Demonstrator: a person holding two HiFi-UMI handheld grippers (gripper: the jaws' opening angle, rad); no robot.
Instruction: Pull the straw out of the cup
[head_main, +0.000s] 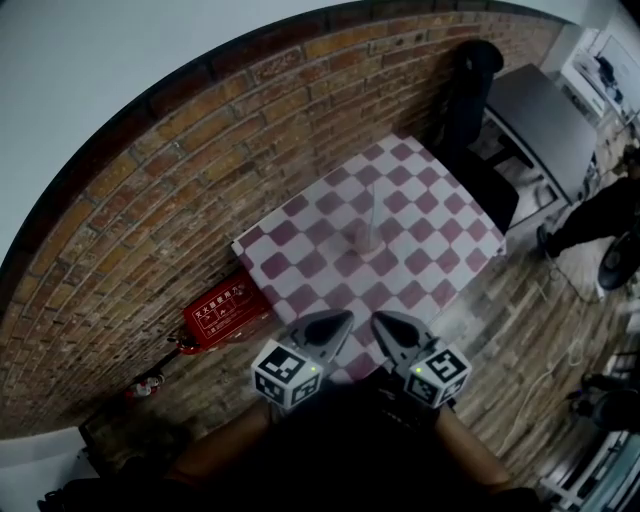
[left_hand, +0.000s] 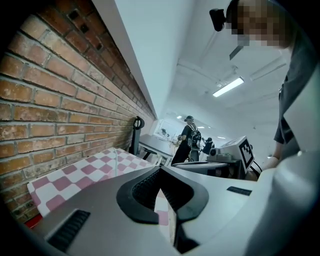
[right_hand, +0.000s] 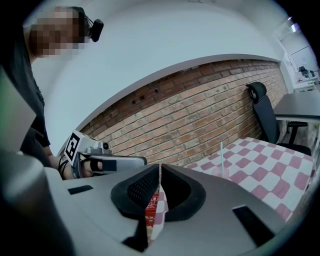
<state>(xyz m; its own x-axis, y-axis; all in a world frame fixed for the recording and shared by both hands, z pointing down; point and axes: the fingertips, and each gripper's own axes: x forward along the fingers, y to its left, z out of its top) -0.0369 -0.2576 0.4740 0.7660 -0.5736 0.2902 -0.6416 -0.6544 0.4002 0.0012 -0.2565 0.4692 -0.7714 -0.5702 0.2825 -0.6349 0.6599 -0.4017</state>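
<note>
Though faint — straw (head_main: 371, 212) in cup (head_main: 361, 241)

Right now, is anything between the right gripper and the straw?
Nothing visible. Only bare checkered tablecloth lies between the right gripper and the cup with the straw upright in it.

1. The table (head_main: 420, 190) was checked in dusky pink and white.
2. The wall (head_main: 190, 170) showed red-brown brick with pale mortar lines.
3. The box (head_main: 225, 312) was red with white lettering.
4. The chair (head_main: 468, 95) was black.
5. The left gripper (head_main: 343, 320) and right gripper (head_main: 382, 321) were grey, patterned with black-and-white squares.
6. The straw (head_main: 370, 205) was white.
</note>
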